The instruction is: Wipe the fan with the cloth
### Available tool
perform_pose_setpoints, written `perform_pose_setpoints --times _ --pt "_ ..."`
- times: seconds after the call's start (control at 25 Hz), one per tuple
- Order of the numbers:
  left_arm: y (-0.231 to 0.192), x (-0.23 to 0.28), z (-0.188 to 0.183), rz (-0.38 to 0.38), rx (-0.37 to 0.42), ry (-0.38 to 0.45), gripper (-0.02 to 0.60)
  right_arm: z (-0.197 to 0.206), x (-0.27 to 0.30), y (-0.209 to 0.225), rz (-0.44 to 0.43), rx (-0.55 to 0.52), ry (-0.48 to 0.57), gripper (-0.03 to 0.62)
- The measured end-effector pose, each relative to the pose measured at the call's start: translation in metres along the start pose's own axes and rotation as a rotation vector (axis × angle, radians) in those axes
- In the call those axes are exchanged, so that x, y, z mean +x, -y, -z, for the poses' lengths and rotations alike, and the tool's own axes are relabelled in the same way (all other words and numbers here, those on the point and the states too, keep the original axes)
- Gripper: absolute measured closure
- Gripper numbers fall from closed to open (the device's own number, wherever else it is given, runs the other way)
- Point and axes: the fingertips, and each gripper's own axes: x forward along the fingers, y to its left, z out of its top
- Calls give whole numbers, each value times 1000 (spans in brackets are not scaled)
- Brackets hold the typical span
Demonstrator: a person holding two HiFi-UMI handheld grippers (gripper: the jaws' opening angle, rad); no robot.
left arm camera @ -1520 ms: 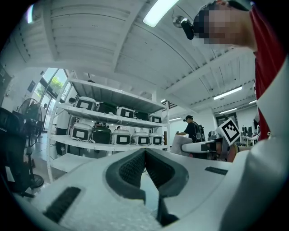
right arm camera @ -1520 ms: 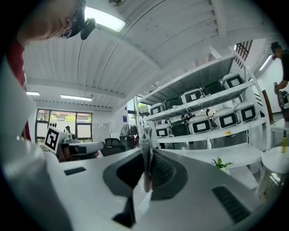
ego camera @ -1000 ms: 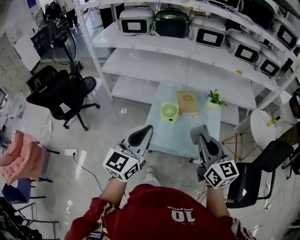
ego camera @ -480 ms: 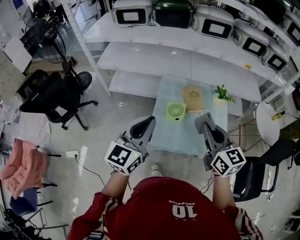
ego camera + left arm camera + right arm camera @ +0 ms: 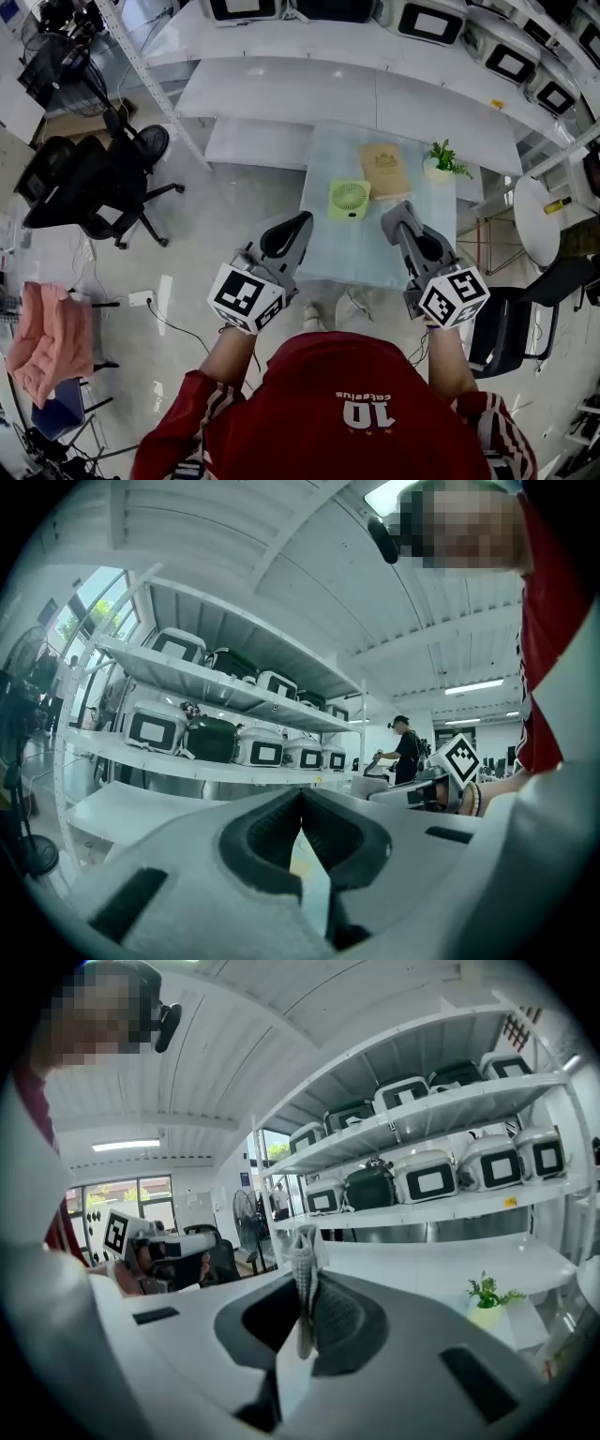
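A small green fan (image 5: 349, 199) stands on the pale glass table (image 5: 375, 258), near its left side. Both grippers hang above the table's near edge. My left gripper (image 5: 298, 225) sits just left of and nearer than the fan, shut with nothing in it; in the left gripper view its tips (image 5: 301, 799) meet. My right gripper (image 5: 394, 214) is right of the fan, shut on a grey knitted cloth (image 5: 306, 1260) that sticks up between its pads. The head view does not show the cloth.
A tan book (image 5: 384, 169) and a small potted plant (image 5: 442, 159) sit at the table's far end. White shelves (image 5: 309, 94) with boxy appliances stand behind. A black office chair (image 5: 94, 183) is to the left, and a round white table (image 5: 542, 225) and another black chair (image 5: 506, 328) to the right.
The person has stepped toward the table; fan and table now lie closer under both grippers. Both grippers stay shut, and their tips have come over the table's near edge.
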Motion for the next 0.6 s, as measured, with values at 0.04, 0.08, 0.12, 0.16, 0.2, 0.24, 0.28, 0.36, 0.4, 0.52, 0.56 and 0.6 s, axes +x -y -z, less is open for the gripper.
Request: perform_pose_setpoints --times 0.04,0.08,0.12,0.16,0.2,0.24,0.28,0.36,0.4,0.52,0.56,0.6 --pt "0 1 3 3 -5 1 583 5 4 1 -6 7 -12 577" --pt "0 2 6 5 -11 4 583 11 8 3 -12 12 -23 577" --pt "-2 4 10 2 -18 7 583 15 12 4 -17 13 -32 577" --pt "-5 4 13 -5 -24 8 583 19 16 6 -22 10 -42 577" --pt "-7 5 17 -16 -28 8 583 22 20 8 -27 6 -53 577" --pt "-10 5 20 -27 -32 8 583 27 24 11 -31 4 -67 577" --pt "-11 6 23 -34 -36 8 583 32 29 15 -36 5 -85 577" --pt "-12 7 27 -37 -39 7 583 45 40 23 -49 20 -123 577" --pt "-12 8 28 -37 -39 7 583 51 45 26 -58 28 -138 576" --pt "-14 13 31 -47 -38 7 583 68 61 35 -84 36 -174 576" --pt "-15 15 34 -51 -32 0 583 73 66 37 -95 40 -180 576" --pt "-15 19 39 -54 -22 -13 581 77 71 40 -107 49 -183 576"
